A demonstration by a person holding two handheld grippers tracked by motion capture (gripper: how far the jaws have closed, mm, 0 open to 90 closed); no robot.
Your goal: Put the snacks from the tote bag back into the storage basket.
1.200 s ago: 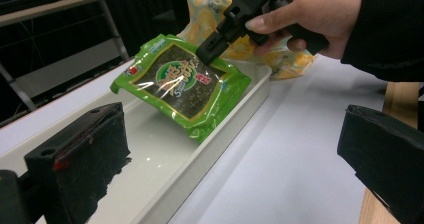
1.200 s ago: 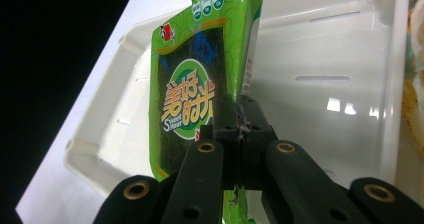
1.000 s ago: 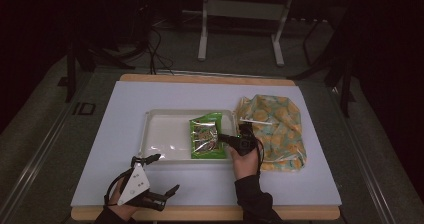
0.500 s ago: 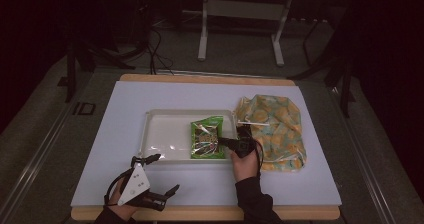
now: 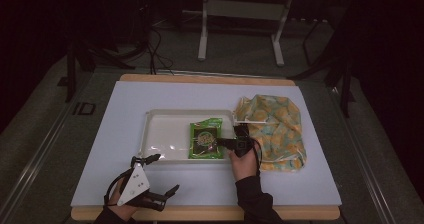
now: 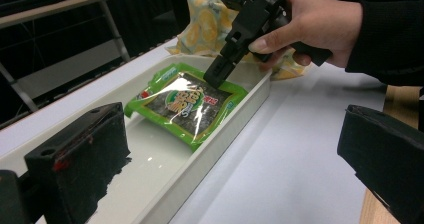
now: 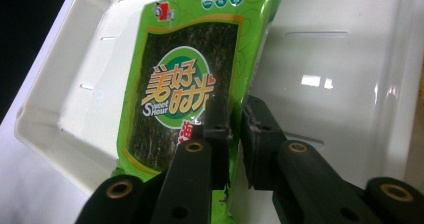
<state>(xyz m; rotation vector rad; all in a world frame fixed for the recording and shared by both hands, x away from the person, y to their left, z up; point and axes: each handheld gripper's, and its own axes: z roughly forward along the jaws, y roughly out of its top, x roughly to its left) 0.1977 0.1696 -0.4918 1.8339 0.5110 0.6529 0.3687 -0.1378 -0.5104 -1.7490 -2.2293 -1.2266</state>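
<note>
A green seaweed snack packet [image 5: 205, 140] lies flat in the white tray [image 5: 160, 129], toward its right end. My right gripper [image 5: 220, 143] reaches over the tray's right wall onto the packet's near edge. In the right gripper view its jaws [image 7: 235, 109] have just been opening: a narrow gap shows between the pads, with the packet's [image 7: 180, 84] edge loose in that gap. My left gripper [image 5: 162, 174] rests open near the table's front left corner with nothing in it. In the left gripper view it faces the tray [image 6: 150, 174], the packet [image 6: 187, 101] and the right gripper [image 6: 216, 76].
A yellow patterned bag [image 5: 275, 129] lies just right of the tray, behind my right hand; the left gripper view shows the bag [image 6: 205, 24] too. The white mat [image 5: 310, 184] covers the wooden table. Dark floor, cables and a metal stand lie beyond the far edge.
The packet has settled from a tilted pose to lying flat in the tray. The right gripper's jaws have parted slightly. Neither hand has shifted.
</note>
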